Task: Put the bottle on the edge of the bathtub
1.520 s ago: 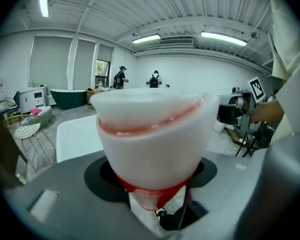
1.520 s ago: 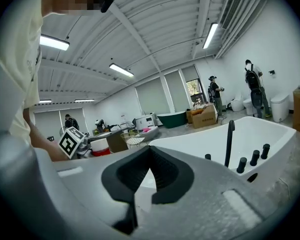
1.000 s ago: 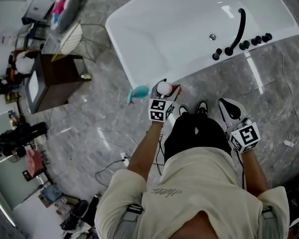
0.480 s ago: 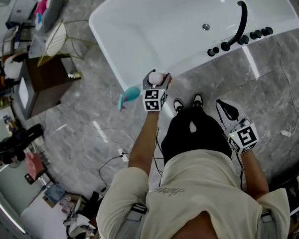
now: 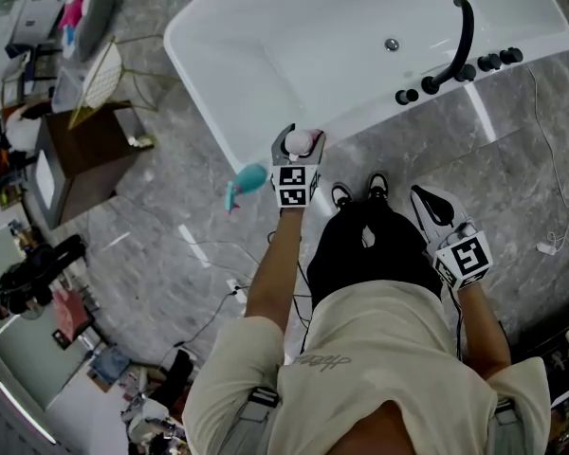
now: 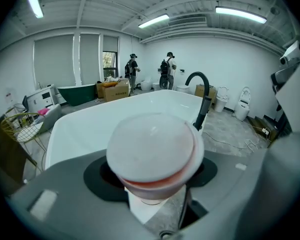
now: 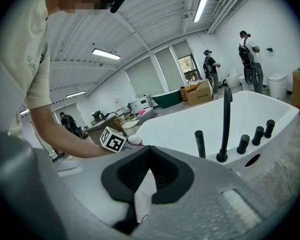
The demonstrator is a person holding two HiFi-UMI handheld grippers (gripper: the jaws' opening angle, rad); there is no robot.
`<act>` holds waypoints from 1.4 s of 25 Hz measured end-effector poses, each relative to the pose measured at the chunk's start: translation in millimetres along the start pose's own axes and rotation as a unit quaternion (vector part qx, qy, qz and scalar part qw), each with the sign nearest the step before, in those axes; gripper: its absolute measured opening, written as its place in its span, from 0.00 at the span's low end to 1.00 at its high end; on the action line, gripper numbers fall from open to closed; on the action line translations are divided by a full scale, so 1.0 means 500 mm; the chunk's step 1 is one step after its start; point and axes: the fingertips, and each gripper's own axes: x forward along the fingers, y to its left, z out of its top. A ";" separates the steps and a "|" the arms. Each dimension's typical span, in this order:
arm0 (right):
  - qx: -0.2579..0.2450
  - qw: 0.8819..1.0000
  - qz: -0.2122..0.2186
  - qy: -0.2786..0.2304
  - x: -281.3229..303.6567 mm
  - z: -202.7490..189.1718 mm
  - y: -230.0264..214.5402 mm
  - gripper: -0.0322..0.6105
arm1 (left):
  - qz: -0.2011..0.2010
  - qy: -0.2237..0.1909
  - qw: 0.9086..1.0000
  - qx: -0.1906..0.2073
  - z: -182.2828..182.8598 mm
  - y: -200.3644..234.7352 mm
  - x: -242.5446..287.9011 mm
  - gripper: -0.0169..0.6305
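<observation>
Left gripper [image 5: 298, 146] has its jaws spread wide and clamped on the bottle [image 6: 152, 151]. The bottle is held cap-up at the near rim of the bathtub [image 5: 266, 55], apparently ready for set-down on the edge. Right gripper [image 5: 431, 204] hangs closed and empty, clear of the work. The floor [image 5: 152, 226] is grey marble tile in an open showroom.

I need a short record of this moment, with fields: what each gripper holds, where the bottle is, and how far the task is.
left gripper: jaws closed on the bottle, under its rounded white cap
right gripper: jaws together, nothing between them, beside the person's legs
bottle position: at the near rim of the white bathtub
black faucet: on the tub's deck, away from the bottle
task state: bottle not yet released; whether it touches the rim cannot be told
</observation>
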 end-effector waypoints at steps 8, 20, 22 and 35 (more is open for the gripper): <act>-0.008 1.000 0.004 -0.005 0.008 0.000 0.012 0.05 | 0.018 0.001 1.000 -0.016 -0.014 -0.006 -0.013 0.51; -0.024 1.000 0.002 -0.019 -0.012 0.003 0.042 0.05 | 0.007 -0.003 0.997 -0.076 -0.033 -0.005 -0.036 0.60; -0.027 0.999 0.003 -0.021 -0.014 0.003 0.046 0.05 | 0.008 -0.005 0.997 -0.080 -0.036 -0.011 -0.054 0.60; -0.094 0.994 0.024 -0.050 -0.001 0.068 0.088 0.05 | 0.013 -0.064 0.993 -0.093 0.031 -0.062 -0.240 0.55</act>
